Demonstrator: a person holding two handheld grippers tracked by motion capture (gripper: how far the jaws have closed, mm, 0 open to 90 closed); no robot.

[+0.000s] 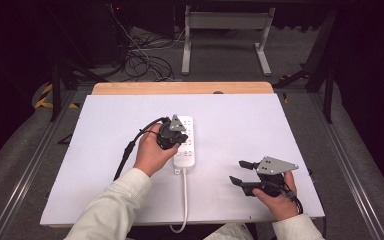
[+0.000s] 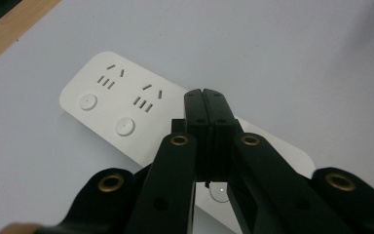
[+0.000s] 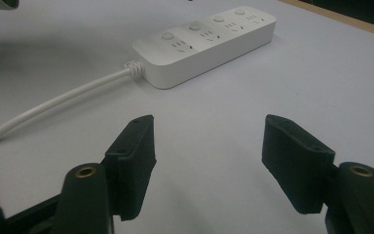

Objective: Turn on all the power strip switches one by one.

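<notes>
The left gripper (image 1: 172, 134) is clenched with nothing between its jaws: in the left gripper view the 2 black jaws (image 2: 207, 105) meet tip to tip, pressed flat together, poised above the power strip (image 2: 121, 107). In the high view that gripper sits over the middle of the power strip (image 1: 186, 150), with the person's left hand (image 1: 150, 152) wrapped around its body at about 7 o'clock from the strip. The white strip lies lengthwise near the centre of the white table (image 1: 105, 130), its cord (image 1: 184, 200) running off toward 6 o'clock and over the near edge. Whether the closed tips touch the strip's top, the pictures do not settle. The right gripper (image 1: 239, 172) is released, its jaws wide apart and empty, resting low at about 4 o'clock from the strip, well apart from it, held by the right hand (image 1: 280, 200). In the right gripper view, the strip (image 3: 209, 39) lies beyond the spread jaws at about 12 o'clock, and its cord (image 3: 53, 109) curves away to 9 o'clock.
</notes>
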